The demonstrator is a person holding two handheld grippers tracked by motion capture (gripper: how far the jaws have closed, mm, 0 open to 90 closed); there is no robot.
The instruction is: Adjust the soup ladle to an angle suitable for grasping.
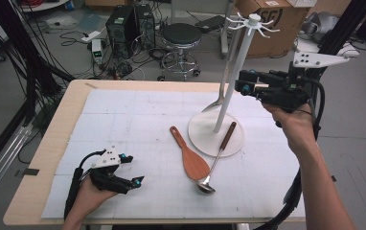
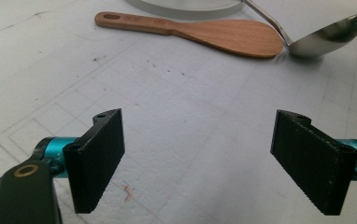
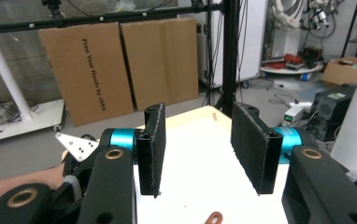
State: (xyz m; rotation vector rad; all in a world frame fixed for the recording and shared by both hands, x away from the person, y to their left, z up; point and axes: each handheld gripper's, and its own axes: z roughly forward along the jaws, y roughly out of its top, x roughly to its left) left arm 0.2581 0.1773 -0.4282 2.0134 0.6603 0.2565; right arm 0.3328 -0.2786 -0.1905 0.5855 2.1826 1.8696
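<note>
Right gripper was held up beside the white rack, jaws partly apart with nothing between them. Its jaws stood just beside the rack's pole, at about the height of the hanging fork.

Left gripper rested on the white mat at the near left corner, jaws wide and empty.

Progress, as judged: the fork already hung from a hook on the rack. Two utensils were left: the wooden spatula flat on the mat, and the ladle, bowl on the mat, brown handle lying over the rack's round base.

Both lay below and nearer than the right gripper, well apart from it. From the left gripper they lay ahead, spatula nearer, ladle just beside the spatula blade.
</note>
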